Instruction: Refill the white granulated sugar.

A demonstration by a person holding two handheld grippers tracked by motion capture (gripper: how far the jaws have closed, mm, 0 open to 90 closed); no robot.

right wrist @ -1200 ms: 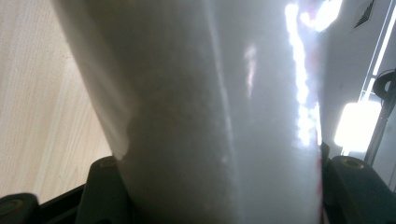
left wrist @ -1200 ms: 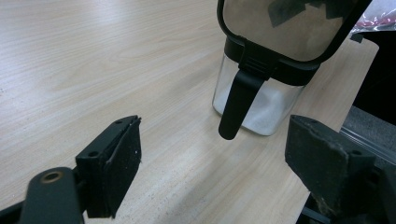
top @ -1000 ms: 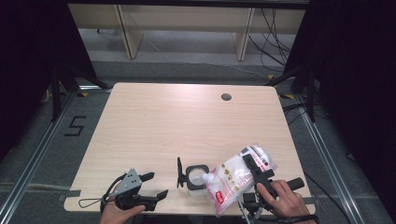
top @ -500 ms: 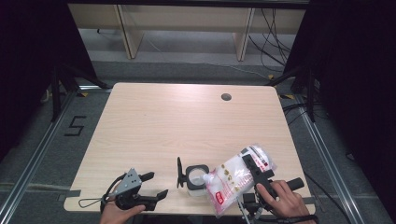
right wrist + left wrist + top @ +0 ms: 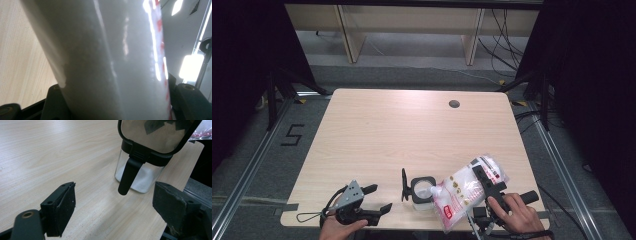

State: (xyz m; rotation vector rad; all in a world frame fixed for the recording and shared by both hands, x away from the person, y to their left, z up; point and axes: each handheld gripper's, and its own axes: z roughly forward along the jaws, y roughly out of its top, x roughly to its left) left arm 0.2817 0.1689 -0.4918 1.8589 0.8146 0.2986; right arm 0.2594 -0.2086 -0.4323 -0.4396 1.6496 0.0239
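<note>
A clear plastic bag (image 5: 467, 189) of white powder with red print is tilted so its lower corner hangs over a small glass jar (image 5: 422, 190). My right gripper (image 5: 488, 184) is shut on the bag; the bag (image 5: 107, 60) sits between its jaws in the right gripper view. The jar (image 5: 140, 173) has a black rim, white powder inside, and its hinged lid (image 5: 404, 184) stands open. At the table's front left, my left gripper (image 5: 377, 198) is open and holds nothing; the left gripper view looks at the jar ahead of it.
The wooden table (image 5: 402, 130) has a round cable hole (image 5: 454, 104) at the back right. Dark stands and cables flank it, and shelving legs stand behind. The jar is close to the front edge.
</note>
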